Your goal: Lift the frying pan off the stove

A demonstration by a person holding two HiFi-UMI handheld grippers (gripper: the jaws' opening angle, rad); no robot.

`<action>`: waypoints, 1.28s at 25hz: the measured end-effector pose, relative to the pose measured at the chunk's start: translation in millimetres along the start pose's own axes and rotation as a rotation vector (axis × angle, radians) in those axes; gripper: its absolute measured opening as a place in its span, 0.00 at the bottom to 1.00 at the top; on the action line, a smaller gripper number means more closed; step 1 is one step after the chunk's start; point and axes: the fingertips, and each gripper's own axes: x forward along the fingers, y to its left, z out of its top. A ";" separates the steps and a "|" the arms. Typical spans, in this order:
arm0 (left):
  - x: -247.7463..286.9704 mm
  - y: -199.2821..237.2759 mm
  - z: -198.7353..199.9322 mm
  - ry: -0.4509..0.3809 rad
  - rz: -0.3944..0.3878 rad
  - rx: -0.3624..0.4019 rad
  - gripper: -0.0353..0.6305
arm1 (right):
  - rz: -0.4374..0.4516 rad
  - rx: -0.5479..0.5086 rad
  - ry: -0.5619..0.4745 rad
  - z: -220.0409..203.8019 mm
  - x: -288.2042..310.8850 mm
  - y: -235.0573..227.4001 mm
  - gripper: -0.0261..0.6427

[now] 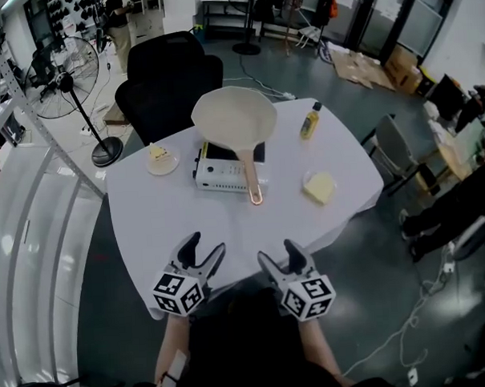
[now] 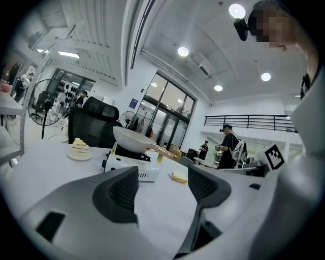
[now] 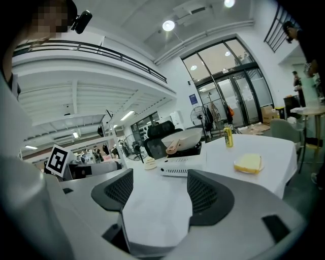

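Note:
A cream frying pan (image 1: 233,116) with a wooden handle (image 1: 251,178) rests on a white portable stove (image 1: 229,169) at the middle of the white table (image 1: 179,219); the handle points toward me. The pan (image 2: 133,139) and stove (image 2: 128,164) also show in the left gripper view, and the pan (image 3: 185,138) on the stove (image 3: 180,165) in the right gripper view. My left gripper (image 1: 208,253) and right gripper (image 1: 276,257) hover side by side over the near table edge, both open and empty, well short of the handle.
A plate with a cake slice (image 1: 161,158) lies left of the stove, a plate with a yellow piece (image 1: 319,187) to its right, and a yellow bottle (image 1: 309,122) at the far right. Black chairs (image 1: 169,79) stand behind the table, a fan (image 1: 67,76) to the left.

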 end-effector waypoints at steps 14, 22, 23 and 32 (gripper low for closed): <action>41.8 30.1 13.8 -0.078 -0.022 -0.313 0.51 | 0.088 0.017 0.003 30.1 42.8 -9.7 0.52; 97.6 47.8 35.3 -0.060 -0.077 -0.422 0.51 | 0.175 0.035 0.007 67.4 83.8 -25.0 0.52; 102.8 51.3 37.5 -0.061 -0.077 -0.433 0.51 | 0.185 0.038 0.010 70.3 89.8 -27.2 0.52; 146.0 74.3 55.2 -0.044 -0.073 -0.489 0.51 | 0.277 0.058 0.068 86.3 136.3 -43.3 0.52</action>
